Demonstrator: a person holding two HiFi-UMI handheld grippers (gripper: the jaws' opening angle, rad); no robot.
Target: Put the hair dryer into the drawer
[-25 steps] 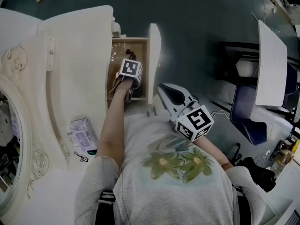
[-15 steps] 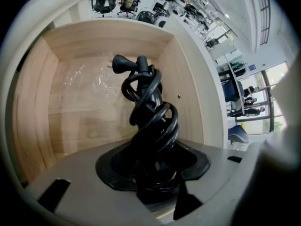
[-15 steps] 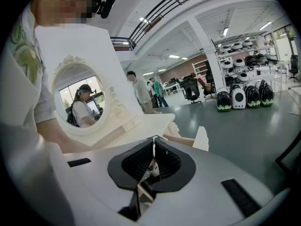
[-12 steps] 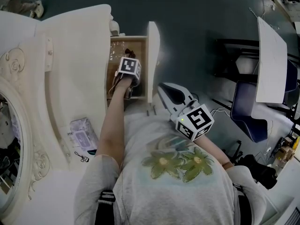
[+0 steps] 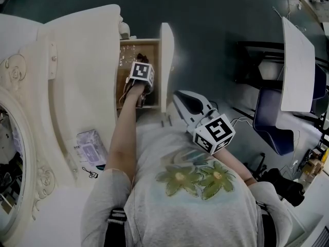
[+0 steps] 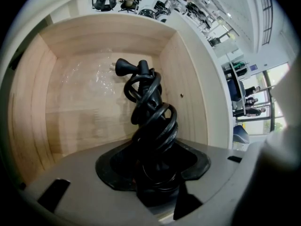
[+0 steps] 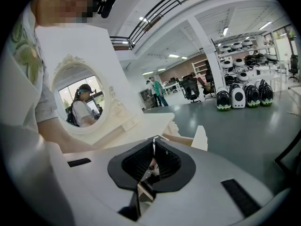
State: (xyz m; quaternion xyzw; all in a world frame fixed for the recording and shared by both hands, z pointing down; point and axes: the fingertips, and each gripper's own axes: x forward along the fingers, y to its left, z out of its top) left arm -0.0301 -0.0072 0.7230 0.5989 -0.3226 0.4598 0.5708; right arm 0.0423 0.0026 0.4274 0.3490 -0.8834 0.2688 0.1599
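The wooden drawer [image 5: 167,60] stands pulled out from the white dressing table. My left gripper [image 5: 138,89] reaches down into it, its marker cube on top. In the left gripper view the jaws [image 6: 155,171] are closed on the black hair dryer [image 6: 153,161]. Its coiled black cord [image 6: 149,107] and plug stick out over the drawer's wooden bottom [image 6: 80,107]. The dryer's body is hidden between the jaws. My right gripper [image 5: 181,100] hangs beside the drawer front, close to the person's chest. Its jaws [image 7: 153,147] are shut with nothing in them.
The white dressing table top [image 5: 82,71] lies left of the drawer, with an oval mirror [image 5: 7,158] and a packet of wipes [image 5: 90,149] on it. A dark chair [image 5: 272,125] and a white panel [image 5: 298,71] stand at the right on the dark floor.
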